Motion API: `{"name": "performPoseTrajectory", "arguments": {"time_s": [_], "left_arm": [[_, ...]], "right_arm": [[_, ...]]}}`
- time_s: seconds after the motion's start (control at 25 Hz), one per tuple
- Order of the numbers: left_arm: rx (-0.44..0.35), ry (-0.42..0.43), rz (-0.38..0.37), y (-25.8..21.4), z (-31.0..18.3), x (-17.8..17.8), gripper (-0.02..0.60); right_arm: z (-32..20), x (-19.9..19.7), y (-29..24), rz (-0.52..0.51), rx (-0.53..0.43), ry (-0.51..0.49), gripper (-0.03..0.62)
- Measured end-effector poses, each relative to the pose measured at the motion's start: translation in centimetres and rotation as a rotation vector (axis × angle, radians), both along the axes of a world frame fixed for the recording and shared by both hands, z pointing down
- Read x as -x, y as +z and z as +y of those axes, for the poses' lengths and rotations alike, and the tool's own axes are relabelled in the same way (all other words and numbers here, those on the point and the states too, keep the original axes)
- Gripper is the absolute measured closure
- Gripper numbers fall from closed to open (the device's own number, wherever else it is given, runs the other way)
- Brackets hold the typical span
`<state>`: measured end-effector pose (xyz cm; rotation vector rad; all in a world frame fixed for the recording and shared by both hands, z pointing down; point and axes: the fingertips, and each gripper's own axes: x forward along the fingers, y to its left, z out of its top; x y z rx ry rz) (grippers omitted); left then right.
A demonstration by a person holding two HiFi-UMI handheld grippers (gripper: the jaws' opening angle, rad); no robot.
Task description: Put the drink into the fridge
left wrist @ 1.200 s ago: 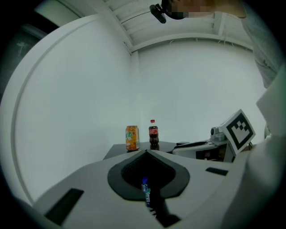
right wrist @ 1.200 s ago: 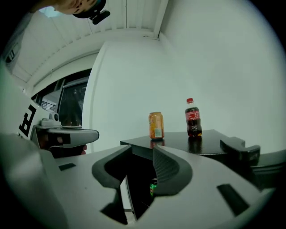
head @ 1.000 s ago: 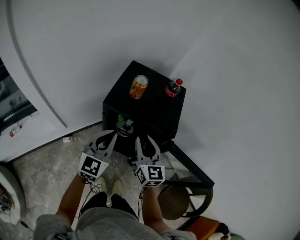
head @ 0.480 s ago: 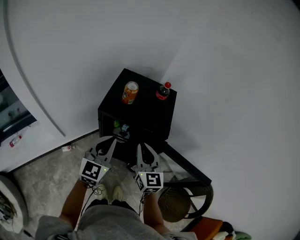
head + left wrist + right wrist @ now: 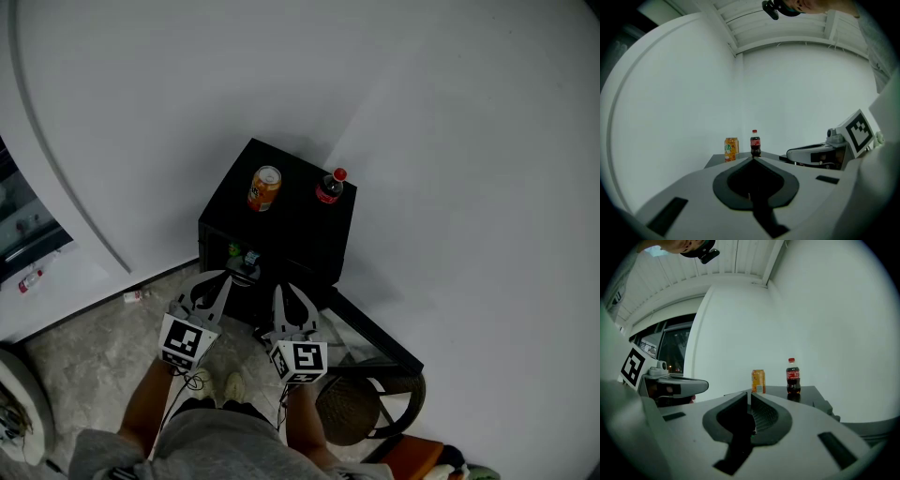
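Awaiting pickup: cola bottle [image 5: 328, 187], upright, red cap, on the top of the black fridge [image 5: 305, 234], toward its 1 o'clock corner by the wall; orange can [image 5: 264, 187], upright, at the bottle's 9 o'clock, apart from it; which of the two is the drink meant, cannot tell; small green and blue items [image 5: 242, 253] show in the fridge front; a dark panel [image 5: 375, 337] at the fridge's 5 o'clock, probably its door swung open.

Right gripper [image 5: 291, 292]: fingers clenched together on nothing, at the fridge's 6 o'clock, well short of the drinks; left gripper [image 5: 214, 279]: tips meeting, likewise empty, beside it at 9 o'clock.

Handling advice, as judgement: part the jaws before arrival; come in level at mid-body; close squarely; keep the neighbour untouched, since both look easy to topple.
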<state>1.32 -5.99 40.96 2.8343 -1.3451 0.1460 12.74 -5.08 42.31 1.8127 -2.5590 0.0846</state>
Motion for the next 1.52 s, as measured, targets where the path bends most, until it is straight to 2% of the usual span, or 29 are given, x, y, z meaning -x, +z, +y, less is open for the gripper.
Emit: {"name": "performPoseTrajectory", "arguments": {"time_s": [0.76, 1.04, 1.36, 1.52], "left_arm": [[-0.03, 0.015, -0.014, -0.8, -4.4, 5.0, 0.577], [-0.047, -0.029, -0.027, -1.7, -8.3, 6.0, 0.577], [-0.055, -0.102, -0.018, -2.4, -13.7, 6.5, 0.577], [-0.051, -0.113, -0.027, -2.3, -15.4, 6.0, 0.577]], "right_arm": [[-5.5, 3.8, -2.6, 0.021, -0.023, 0.004, 0.549], [-10.2, 3.6, -3.9, 0.012, -0.023, -0.011, 0.549], [-16.0, 3.6, -4.9, -0.009, -0.051, -0.083, 0.548], [-18.2, 3.6, -4.3, -0.009, -0.019, -0.129, 0.46]]}}
